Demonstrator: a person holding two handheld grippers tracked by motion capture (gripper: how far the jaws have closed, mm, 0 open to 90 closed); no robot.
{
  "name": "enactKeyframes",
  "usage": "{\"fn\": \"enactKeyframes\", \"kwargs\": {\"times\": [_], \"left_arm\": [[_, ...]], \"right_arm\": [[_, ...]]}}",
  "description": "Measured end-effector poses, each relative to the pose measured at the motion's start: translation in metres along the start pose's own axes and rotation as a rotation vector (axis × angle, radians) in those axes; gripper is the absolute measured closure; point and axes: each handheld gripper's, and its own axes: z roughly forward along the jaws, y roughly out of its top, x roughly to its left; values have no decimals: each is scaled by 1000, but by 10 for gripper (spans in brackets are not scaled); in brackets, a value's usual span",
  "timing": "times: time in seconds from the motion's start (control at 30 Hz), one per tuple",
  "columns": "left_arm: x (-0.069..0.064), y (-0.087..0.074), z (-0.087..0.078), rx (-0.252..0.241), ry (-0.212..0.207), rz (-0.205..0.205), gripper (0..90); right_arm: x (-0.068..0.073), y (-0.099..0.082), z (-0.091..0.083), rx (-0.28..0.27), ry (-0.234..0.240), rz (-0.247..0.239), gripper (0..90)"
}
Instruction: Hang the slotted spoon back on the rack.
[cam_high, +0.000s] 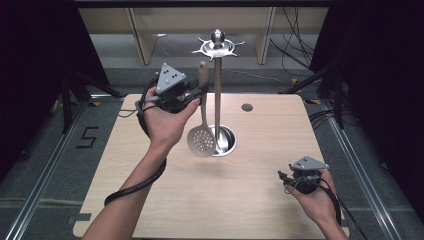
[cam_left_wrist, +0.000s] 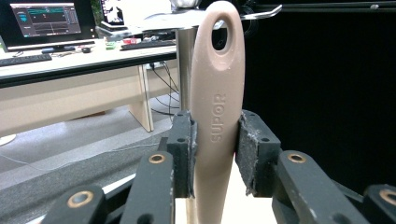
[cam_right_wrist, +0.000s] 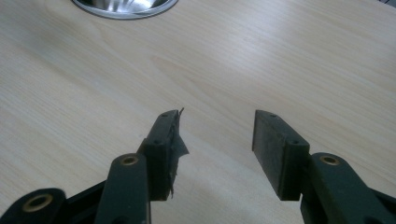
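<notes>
Pale wood forms the table (cam_high: 210, 200), on which a metal utensil stand (cam_high: 218, 95) is set, its round base (cam_right_wrist: 123, 7) resting near the far middle and its pole rising to a crown of hooks (cam_high: 218, 47). A beige slotted spoon (cam_high: 202, 125) is held upright just to the left of the pole by the left gripper (cam_high: 199, 92), raised above the table's far left part. In the left gripper view, the two jaws are seen clamped on either side of the spoon's handle (cam_left_wrist: 215, 121), which bears the word SUPOR and ends in a hanging hole at the top. The perforated bowl (cam_high: 201, 142) hangs below, in front of the stand's base in the high view. The right gripper (cam_high: 285, 180) is held low over the near right part of the table, well apart from the stand. In the right gripper view its jaws are spread with nothing between them, bare wood being visible in the gap. A desk with a monitor (cam_left_wrist: 46, 21) is seen far behind in the left gripper view.
</notes>
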Motion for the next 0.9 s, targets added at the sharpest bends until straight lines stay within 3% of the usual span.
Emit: {"fn": "enactKeyframes", "kwargs": {"times": [0.57, 0.6, 0.7, 0.77, 0.87, 0.9], "left_arm": [[-5, 4, 5, -2, 20, 0, 680], [-5, 4, 5, -2, 23, 0, 680], [-5, 4, 6, 0, 27, -5, 680], [-5, 4, 6, 2, 30, -9, 680], [-6, 5, 7, 0, 31, -11, 680], [-6, 5, 7, 0, 30, -9, 680]], "right_arm": [[0, 0, 0, -1, 0, -4, 519], [1, 0, 0, 2, 3, 17, 519], [0, 0, 0, -3, 2, 1, 518], [2, -1, 0, 3, 0, 20, 519], [-2, -1, 0, 3, 2, -20, 519], [2, -1, 0, 2, 0, 20, 519]]}}
